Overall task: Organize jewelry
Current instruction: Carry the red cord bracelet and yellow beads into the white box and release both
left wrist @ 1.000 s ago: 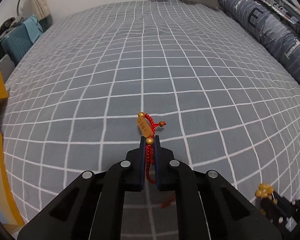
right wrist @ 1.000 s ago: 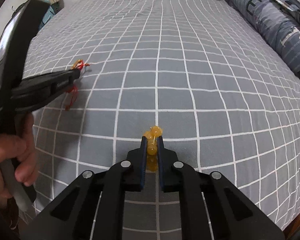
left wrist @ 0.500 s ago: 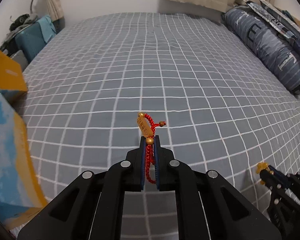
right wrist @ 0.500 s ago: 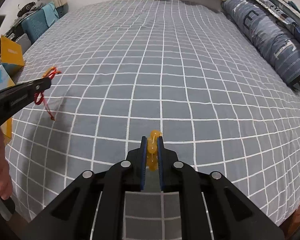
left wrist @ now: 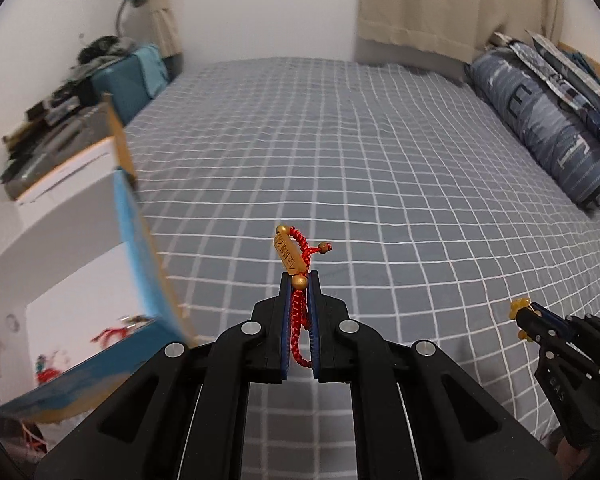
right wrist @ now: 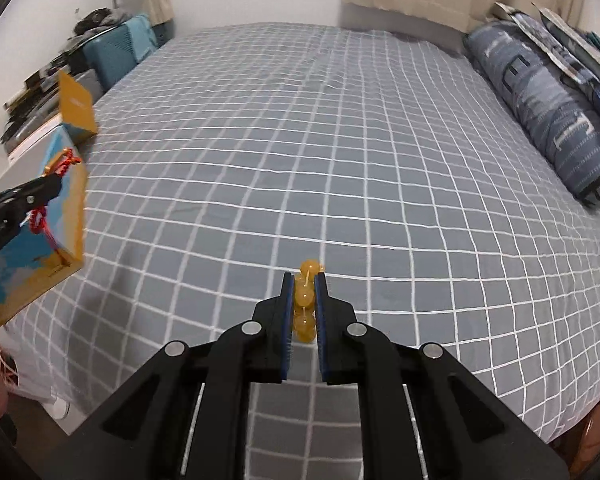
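My left gripper (left wrist: pixel 299 280) is shut on a red cord bracelet (left wrist: pixel 294 254) with a gold tube bead and holds it above the grey checked bed. It also shows in the right wrist view (right wrist: pixel 58 178) at the far left, beside the open blue and yellow box (right wrist: pixel 66 208). My right gripper (right wrist: pixel 304 280) is shut on a yellow bead bracelet (right wrist: pixel 305 296) above the bed. It shows in the left wrist view (left wrist: pixel 520 312) at the lower right. The box (left wrist: pixel 100 272) stands open at the left with small jewelry pieces inside.
The grey checked bed (left wrist: pixel 360 160) fills the middle. A blue striped pillow (left wrist: pixel 548 128) lies along the right side. A teal case (left wrist: pixel 128 80) and cluttered shelves stand at the far left by the wall. A curtain (left wrist: pixel 440 4) hangs behind the bed.
Both grippers have risen and pulled back from the bed, each still holding its bracelet. The open box has come into the left of the left wrist view, close to the left gripper.
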A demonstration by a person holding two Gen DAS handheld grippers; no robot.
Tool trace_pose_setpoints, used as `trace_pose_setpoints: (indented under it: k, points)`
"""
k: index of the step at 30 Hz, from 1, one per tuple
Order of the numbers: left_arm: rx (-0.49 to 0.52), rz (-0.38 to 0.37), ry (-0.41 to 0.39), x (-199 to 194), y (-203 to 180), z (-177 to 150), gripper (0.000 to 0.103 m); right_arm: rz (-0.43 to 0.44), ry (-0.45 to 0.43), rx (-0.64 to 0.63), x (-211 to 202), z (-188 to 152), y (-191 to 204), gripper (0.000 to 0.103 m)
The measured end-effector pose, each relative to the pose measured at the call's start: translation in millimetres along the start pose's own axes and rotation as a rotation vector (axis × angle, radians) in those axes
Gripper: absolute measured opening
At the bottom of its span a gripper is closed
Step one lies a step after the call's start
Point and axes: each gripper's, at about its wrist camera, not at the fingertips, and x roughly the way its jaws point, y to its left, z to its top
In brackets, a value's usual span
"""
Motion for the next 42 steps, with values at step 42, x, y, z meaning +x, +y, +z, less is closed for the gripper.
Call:
trace_pose_setpoints:
  k: [42]
  points:
    - [-0.402,0.283,0.062,-9.1,320.3,-70.8,0.007,0.340,0.022,-0.447,34.2,73.8,380.1,0.009]
